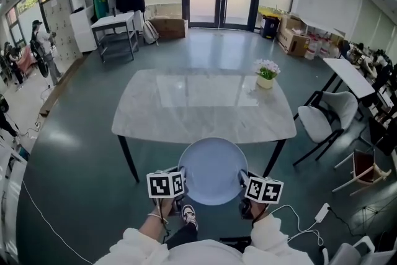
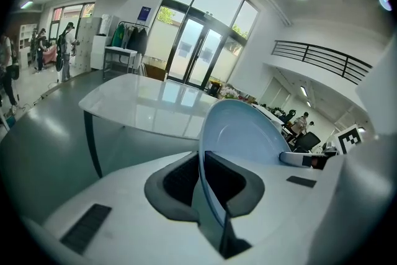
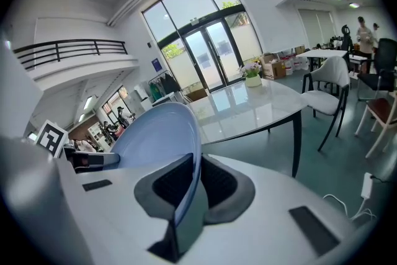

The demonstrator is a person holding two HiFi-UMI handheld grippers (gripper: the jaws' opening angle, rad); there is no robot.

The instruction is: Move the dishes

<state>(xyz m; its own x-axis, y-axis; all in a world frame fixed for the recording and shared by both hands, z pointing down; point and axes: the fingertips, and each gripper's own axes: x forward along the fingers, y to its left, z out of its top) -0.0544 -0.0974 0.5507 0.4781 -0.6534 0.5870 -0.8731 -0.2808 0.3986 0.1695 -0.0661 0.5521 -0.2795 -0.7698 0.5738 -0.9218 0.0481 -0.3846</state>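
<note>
A large, pale, marble-topped table (image 1: 205, 102) on dark legs fills the middle of the room, and a white chair (image 1: 329, 118) stands apart from its right end. In the head view a round light-blue plate (image 1: 213, 170) is held flat in the air at the table's near edge, its far rim overlapping that edge; whether it is over the top or just short of it cannot be told. The plate is carried from both sides. The left gripper (image 1: 182, 178) has its jaws drawn narrow on the plate's left rim – its own view shows the dark pads (image 2: 186, 180) pressing the thin edge. The right gripper (image 1: 243, 182) clamps the opposite rim the same way, its pads (image 3: 214, 178) tight on the plate – each marker cube faces up. A small pot of flowers (image 1: 267, 74) sits near the table's far right corner
</note>
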